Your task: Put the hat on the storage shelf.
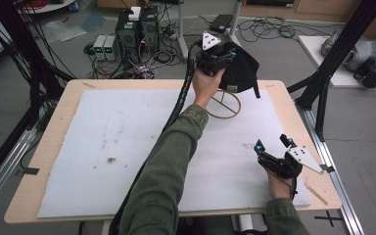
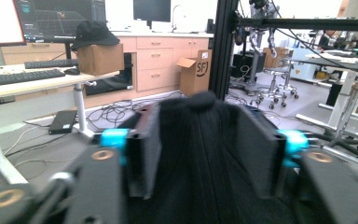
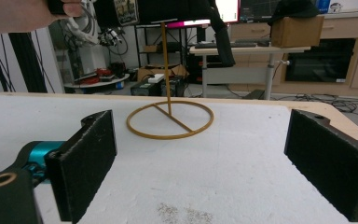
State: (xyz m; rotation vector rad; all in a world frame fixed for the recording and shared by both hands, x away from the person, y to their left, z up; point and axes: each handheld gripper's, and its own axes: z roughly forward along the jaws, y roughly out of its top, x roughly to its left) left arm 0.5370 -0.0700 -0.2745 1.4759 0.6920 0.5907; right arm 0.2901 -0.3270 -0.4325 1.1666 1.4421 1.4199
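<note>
my left gripper [image 1: 219, 57]: clamped on the black cap [image 1: 240, 68], held above the gold wire stand [image 1: 223, 104] at the table's far edge | my right gripper [image 1: 273, 145]: jaws wide, nothing between, near right corner over white mat [image 1: 103, 147]

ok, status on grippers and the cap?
Left gripper shut on cap, above stand. Right gripper open, low over mat. Nothing in the way.

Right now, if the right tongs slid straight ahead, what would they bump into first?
Probably the gold wire stand: its ring base lies on the white mat ahead of the open right tongs, slightly left of centre. Nothing lies between.
</note>
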